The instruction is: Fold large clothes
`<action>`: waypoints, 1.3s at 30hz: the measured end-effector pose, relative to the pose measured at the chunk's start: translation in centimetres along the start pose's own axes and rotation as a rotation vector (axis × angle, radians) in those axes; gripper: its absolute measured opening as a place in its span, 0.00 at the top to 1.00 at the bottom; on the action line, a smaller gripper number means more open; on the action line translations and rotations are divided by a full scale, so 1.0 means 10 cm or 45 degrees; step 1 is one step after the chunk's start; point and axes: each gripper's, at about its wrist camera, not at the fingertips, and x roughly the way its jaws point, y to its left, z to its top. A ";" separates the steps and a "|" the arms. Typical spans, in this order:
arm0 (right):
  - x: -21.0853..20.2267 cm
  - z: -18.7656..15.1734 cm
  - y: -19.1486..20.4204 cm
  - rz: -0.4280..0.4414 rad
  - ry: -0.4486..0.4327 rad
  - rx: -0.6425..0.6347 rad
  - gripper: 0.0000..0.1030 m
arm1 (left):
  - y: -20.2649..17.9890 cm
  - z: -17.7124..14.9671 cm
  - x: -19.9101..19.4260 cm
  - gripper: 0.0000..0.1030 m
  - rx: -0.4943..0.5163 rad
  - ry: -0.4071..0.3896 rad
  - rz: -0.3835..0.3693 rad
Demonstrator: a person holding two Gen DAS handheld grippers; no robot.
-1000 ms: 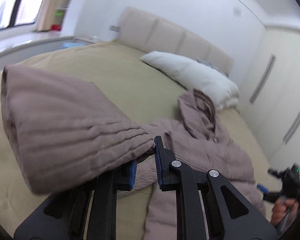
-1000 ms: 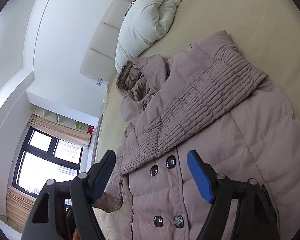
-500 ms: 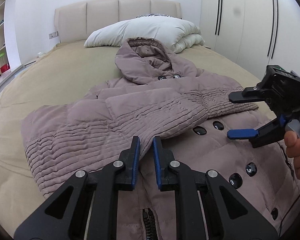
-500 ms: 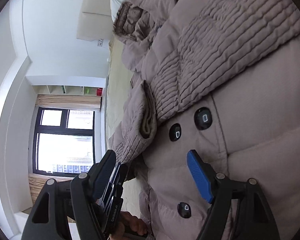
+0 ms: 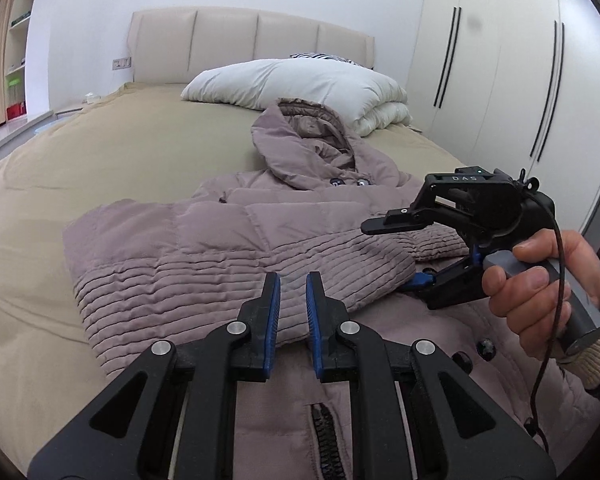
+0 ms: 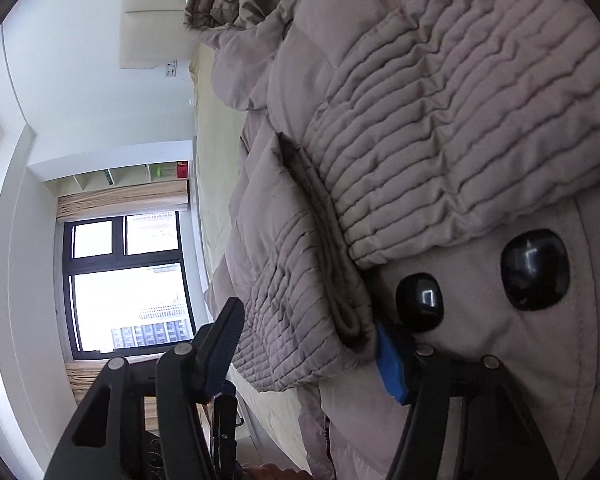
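Observation:
A mauve hooded puffer coat (image 5: 300,224) lies face up on the bed, both ribbed sleeves folded across its chest. My left gripper (image 5: 293,292) hovers just above the near sleeve (image 5: 220,276); its jaws stand slightly apart and hold nothing. My right gripper (image 5: 396,254) is open around the cuff end of that sleeve, one finger above and one under it. In the right wrist view the cuff (image 6: 312,312) sits between the wide-open right gripper (image 6: 308,344), beside black buttons (image 6: 420,298).
A white folded duvet (image 5: 300,88) lies at the padded headboard (image 5: 252,44). The tan bedspread (image 5: 112,152) stretches left of the coat. Wardrobe doors (image 5: 520,80) stand on the right. A window (image 6: 128,280) and shelves are on the far side.
My left gripper carried the sleeve across the coat's chest, let it go and drew back a little. My right gripper moved in until its open fingers straddle the cuff.

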 end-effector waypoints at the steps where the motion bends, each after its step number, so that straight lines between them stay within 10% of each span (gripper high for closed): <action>1: 0.03 0.02 0.02 -0.003 0.004 -0.010 0.44 | 0.08 -0.02 -0.01 0.88 -0.030 0.007 0.008; 6: 0.01 -0.05 0.13 -0.054 -0.015 -0.116 0.77 | 0.44 -0.10 -0.20 0.88 -0.195 -0.004 0.034; 18: -1.54 0.07 0.74 -0.017 -0.492 -0.482 0.80 | 0.87 0.19 -0.30 0.88 -0.449 -0.029 -0.014; 29: -2.12 0.48 -0.67 -0.241 -0.605 -0.251 0.80 | 0.39 0.69 0.69 0.88 -0.228 0.135 0.018; 39: -2.06 0.47 -0.72 -0.307 -0.603 -0.327 0.79 | 0.31 0.54 1.51 0.88 0.028 0.296 0.184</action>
